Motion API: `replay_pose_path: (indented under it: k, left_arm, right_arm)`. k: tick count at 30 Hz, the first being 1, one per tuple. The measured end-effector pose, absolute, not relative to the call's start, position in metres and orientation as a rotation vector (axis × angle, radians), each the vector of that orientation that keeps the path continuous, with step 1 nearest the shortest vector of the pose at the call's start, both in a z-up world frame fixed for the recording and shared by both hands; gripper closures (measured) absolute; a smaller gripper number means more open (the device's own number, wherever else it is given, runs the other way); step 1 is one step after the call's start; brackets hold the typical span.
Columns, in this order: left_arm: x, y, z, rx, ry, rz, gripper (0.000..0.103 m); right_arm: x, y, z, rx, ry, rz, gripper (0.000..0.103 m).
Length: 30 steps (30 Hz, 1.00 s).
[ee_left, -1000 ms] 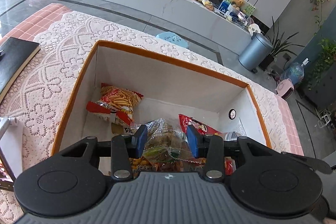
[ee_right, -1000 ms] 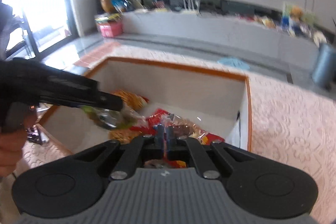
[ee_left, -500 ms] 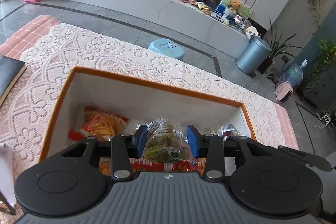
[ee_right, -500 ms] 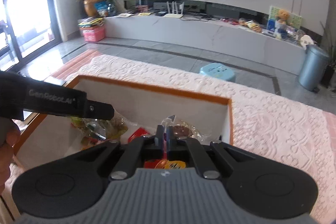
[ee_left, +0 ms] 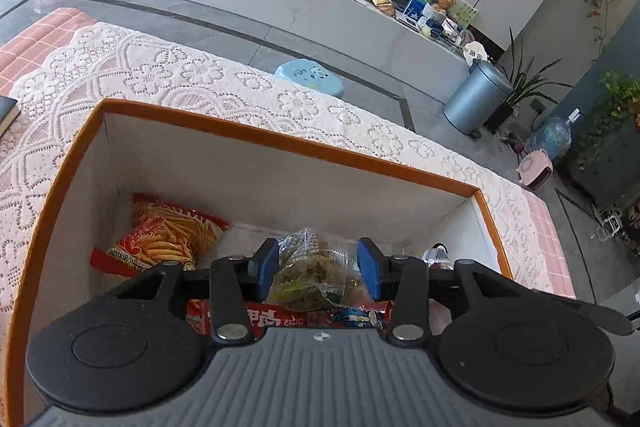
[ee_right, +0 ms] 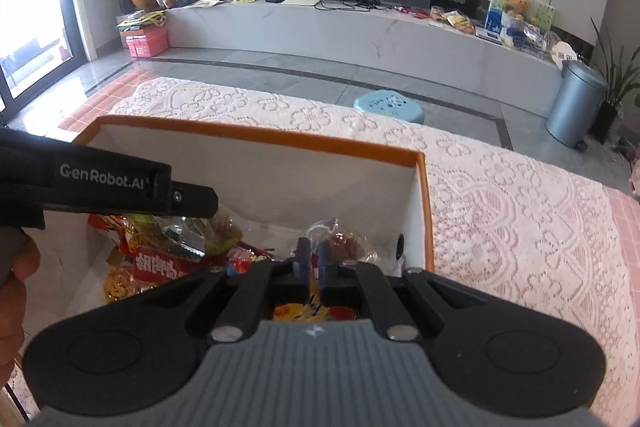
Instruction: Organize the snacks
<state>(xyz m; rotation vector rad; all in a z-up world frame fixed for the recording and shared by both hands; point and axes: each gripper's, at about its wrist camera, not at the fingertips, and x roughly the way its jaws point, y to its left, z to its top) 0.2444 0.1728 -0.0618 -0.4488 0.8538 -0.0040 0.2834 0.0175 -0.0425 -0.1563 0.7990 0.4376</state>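
L gripper (ee_left: 318, 269) holds a clear-wrapped snack pack (ee_left: 316, 273) w/ greenish-brown contents between its blue pads (ee_left: 264, 267), over the orange-rimmed box (ee_left: 280, 143). Its jaws have just been opening a bit, pack between them. R gripper (ee_right: 313, 257) is shut tight on the thin edge of a clear packet (ee_right: 344, 241), also inside the box. Fries bag (ee_left: 168, 235) lies at box bottom, left side. Box sits on lace tablecloth (ee_left: 160, 83).

Bright daylight, sharp pictures, strong fisheye bending on my two wrist views.

From the right wrist I see the glass door (ee_right: 28, 7) blown out white, glare on the floor (ee_right: 120, 71), dark rounded corners and a slightly soft near hand (ee_right: 16, 291).
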Motion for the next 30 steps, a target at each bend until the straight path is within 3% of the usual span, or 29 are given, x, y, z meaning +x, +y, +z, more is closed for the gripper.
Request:
replay_pose_path:
  k: [3,6,7,8,10,17,22,30]
  left_arm:
    - [0.241,0.173,-0.060,-0.452,0.838,-0.005,0.052]
    - [0.236,0.169,-0.053,-0.425,0.800,0.003,0.029]
    - [0.234,0.167,-0.052,-0.413,0.785,0.004,0.021]
    - [0.231,0.165,-0.049,-0.395,0.767,0.008,0.020]
    - [0.225,0.162,-0.045,-0.353,0.737,0.021,0.017]
    - [0.190,0.144,-0.024,-0.232,0.597,0.051,0.016]
    - [0.161,0.117,-0.002,-0.104,0.482,0.088,0.016]
    - [0.109,0.093,0.039,-0.052,0.454,0.086,0.012]
  right_arm:
    - [0.282,0.015,-0.043,-0.150,0.809,0.433,0.098]
    - [0.279,0.013,-0.042,-0.142,0.813,0.431,0.095]
    - [0.277,0.013,-0.041,-0.141,0.811,0.431,0.082]
    - [0.274,0.012,-0.040,-0.141,0.804,0.428,0.059]
    - [0.269,0.010,-0.035,-0.147,0.776,0.409,0.042]
    - [0.234,0.000,-0.008,-0.220,0.686,0.392,0.022]
    - [0.204,-0.028,0.015,-0.165,0.651,0.362,0.014]
    - [0.146,-0.066,0.049,-0.072,0.596,0.288,0.005]
